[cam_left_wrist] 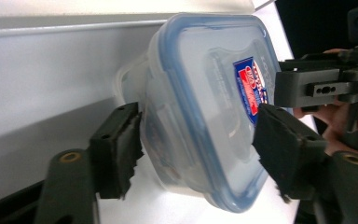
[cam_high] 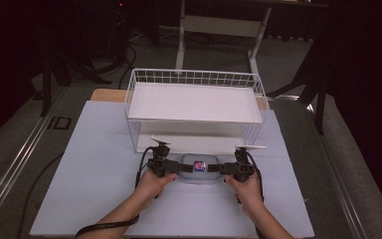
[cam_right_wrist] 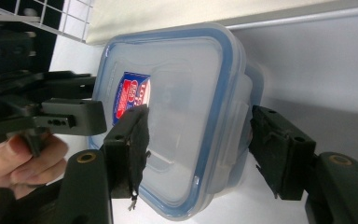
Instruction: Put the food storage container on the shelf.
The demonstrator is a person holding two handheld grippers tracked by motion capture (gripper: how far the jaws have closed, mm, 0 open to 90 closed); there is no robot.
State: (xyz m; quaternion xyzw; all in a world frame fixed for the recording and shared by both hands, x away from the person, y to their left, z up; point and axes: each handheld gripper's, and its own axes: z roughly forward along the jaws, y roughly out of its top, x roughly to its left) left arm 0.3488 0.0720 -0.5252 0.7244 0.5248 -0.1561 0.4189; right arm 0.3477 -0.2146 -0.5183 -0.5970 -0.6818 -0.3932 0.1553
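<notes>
The clear box (cam_high: 199, 170) sits on the counter (cam_high: 94, 169) just before the wire shelf (cam_high: 194, 102); the left tool (cam_high: 176, 168) and right tool (cam_high: 220, 169) each pinch 1 end, probably to lift it level.

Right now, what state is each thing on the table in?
Food container: lid on, resting on the table in front of the rack.
Left tool: jaws closed on the container's left end.
Right tool: jaws closed on its right end.
Wire rack: upright, shelves bare.
</notes>
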